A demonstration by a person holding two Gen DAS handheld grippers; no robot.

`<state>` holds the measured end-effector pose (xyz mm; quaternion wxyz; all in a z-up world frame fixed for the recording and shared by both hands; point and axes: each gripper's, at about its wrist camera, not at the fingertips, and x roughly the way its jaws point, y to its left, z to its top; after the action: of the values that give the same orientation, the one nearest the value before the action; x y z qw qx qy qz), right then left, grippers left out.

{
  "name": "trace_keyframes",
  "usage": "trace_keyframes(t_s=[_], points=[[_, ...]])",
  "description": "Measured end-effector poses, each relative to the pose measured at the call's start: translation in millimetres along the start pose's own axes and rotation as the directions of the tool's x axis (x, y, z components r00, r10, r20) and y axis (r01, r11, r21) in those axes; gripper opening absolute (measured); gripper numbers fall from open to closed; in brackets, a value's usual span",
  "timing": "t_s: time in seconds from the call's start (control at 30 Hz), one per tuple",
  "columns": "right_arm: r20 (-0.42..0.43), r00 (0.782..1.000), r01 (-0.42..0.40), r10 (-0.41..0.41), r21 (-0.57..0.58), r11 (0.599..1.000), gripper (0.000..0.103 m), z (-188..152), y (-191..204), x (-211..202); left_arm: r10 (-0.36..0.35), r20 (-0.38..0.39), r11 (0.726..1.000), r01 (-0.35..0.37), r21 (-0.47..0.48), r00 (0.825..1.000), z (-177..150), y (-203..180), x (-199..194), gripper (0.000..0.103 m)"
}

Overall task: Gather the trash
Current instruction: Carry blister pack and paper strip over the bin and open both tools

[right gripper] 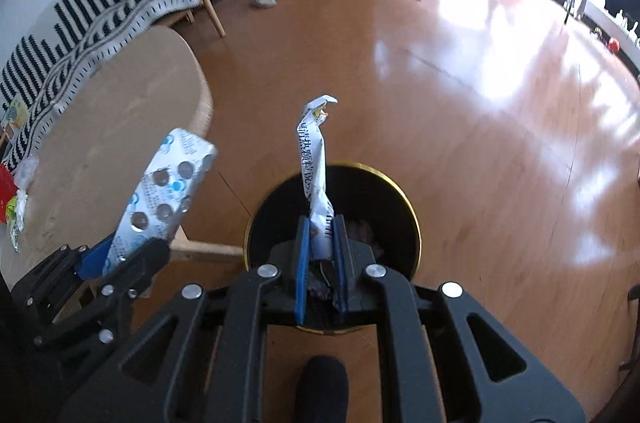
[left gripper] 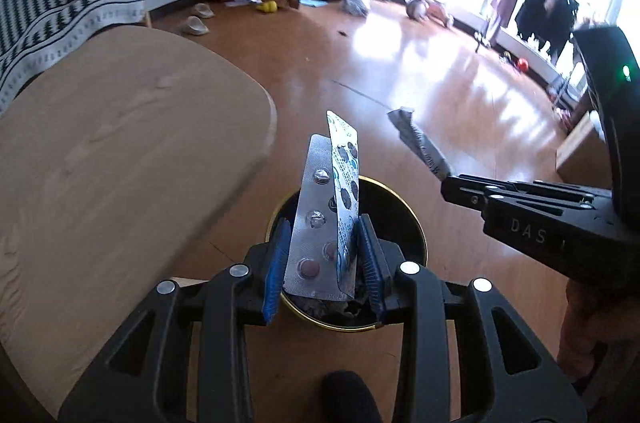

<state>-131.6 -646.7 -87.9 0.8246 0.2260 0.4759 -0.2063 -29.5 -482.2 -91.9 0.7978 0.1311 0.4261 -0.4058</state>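
The left gripper [left gripper: 324, 259] is clamped on two pill sheets [left gripper: 326, 207], standing upright between its blue pads. The right gripper [right gripper: 322, 255] pinches a crumpled paper packet [right gripper: 316, 175], its pads pressed together on the lower end. Both hang directly above the round black bin [right gripper: 404, 207] with the gold rim, which stands on the wooden floor [right gripper: 460, 103] just beside the worktop [right gripper: 120, 151]. Some rubbish already lies in the bin. So this load looks carried and ready; letting go is what remains for it. Further off, at the worktop's left edge, a red wrapper [right gripper: 6, 191] and some crinkled scraps [right gripper: 18, 211] are still uncollected, so the job seems partway through.
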Motion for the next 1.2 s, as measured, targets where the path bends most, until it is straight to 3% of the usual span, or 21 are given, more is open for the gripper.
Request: trace_keyframes(t_s=[0.23, 0.57, 0.67, 0.73, 0.77, 1.2], points=[[-0.095, 0.995, 0.003, -0.001, 0.017, 1.000, 0.012, -2.1, -13.9, 28.9, -0.009, -0.042, 0.999, 0.010, 0.039, 0.999, 13.2, 2.4, 35.1, 0.034], [-0.114, 0.993, -0.004, 0.009, 0.049, 0.999, 0.012, 9.6, -21.4, 40.6, -0.020, -0.062, 0.999, 0.023, 0.048, 0.998, 18.7, -3.4, 57.2, 0.034], [-0.125, 0.992, 0.000, 0.007, 0.055, 0.998, 0.020, 7.7, -25.6, 42.6, -0.019, -0.069, 0.999, 0.023, 0.049, 0.997, 19.9, -0.9, 62.3, 0.034], [-0.121, 0.993, 0.006, 0.001, 0.060, 0.998, 0.053, 7.0, -30.2, 41.4, -0.020, -0.071, 0.999, 0.023, 0.049, 0.997, 17.7, -4.0, 63.4, 0.034], [-0.110, 0.994, 0.007, 0.000, 0.064, 0.998, 0.057, 7.3, -31.4, 39.6, -0.020, -0.072, 0.999, 0.024, 0.049, 0.997, 18.0, -3.9, 64.3, 0.034], [-0.065, 0.998, 0.024, -0.016, 0.117, 0.993, 0.064, 10.2, -45.0, 28.0, -0.035, -0.080, 0.998, 0.040, 0.058, 0.996, 13.0, -12.9, 68.2, 0.035]])
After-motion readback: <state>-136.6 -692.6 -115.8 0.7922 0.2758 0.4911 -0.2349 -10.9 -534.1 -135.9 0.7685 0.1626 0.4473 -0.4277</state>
